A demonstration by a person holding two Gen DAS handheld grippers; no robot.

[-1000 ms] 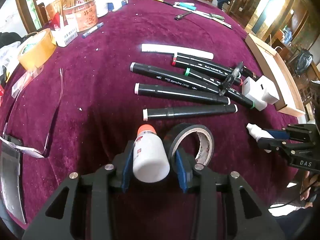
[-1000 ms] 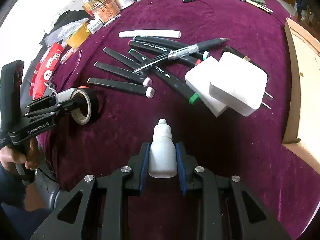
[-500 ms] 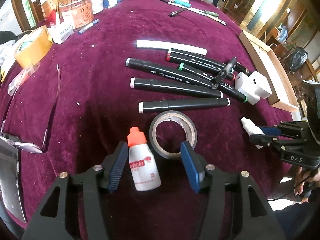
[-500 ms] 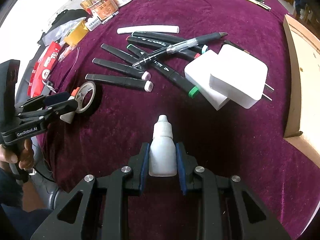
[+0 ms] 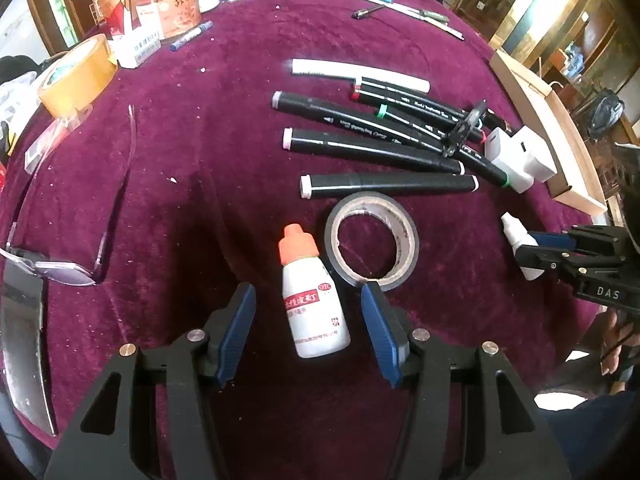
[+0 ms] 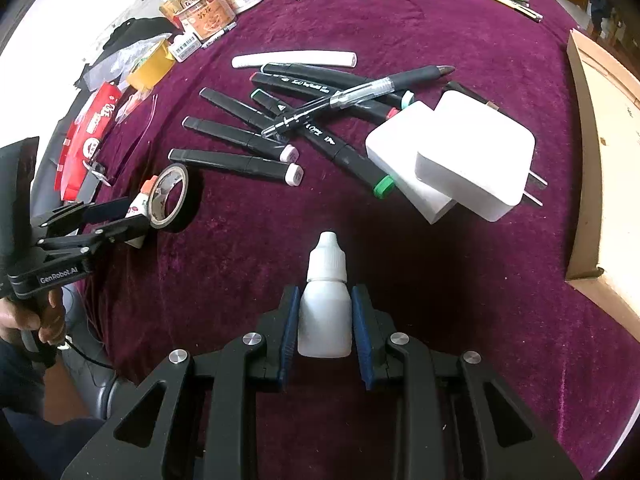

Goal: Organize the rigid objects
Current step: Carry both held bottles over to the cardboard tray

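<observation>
Velvet of a deep maroon covers the table (image 5: 200, 184) on which the sorting goes on.

Left wrist view: the left gripper (image 5: 308, 328) stands with its jaws apart, blue pads clear on both sides of the orange-capped bottle (image 5: 310, 300), which lies on the cloth between them, cap pointing away. No pad presses on it. Just to the right of the bottle lies the roll of black tape (image 5: 371, 237), close to the right pad. Beyond it the black markers (image 5: 372, 148) lie in a loose row, with a white charger (image 5: 516, 156) at their far end. Judged step: the bottle has been set down beside the tape, so placing appears done. The next move calls for a straight lift clear, without nudging bottle or tape.

Right wrist view: the right gripper (image 6: 325, 320) is closed on a plain white dropper bottle (image 6: 325, 304), both pads tight on its body, nozzle pointing forward. Bare cloth lies ahead of it; the two chargers (image 6: 476, 160) sit further on, a clear pen (image 6: 352, 100) across the markers. This bottle is not yet placed; it needs a free spot, probably near the other bottle.
</observation>
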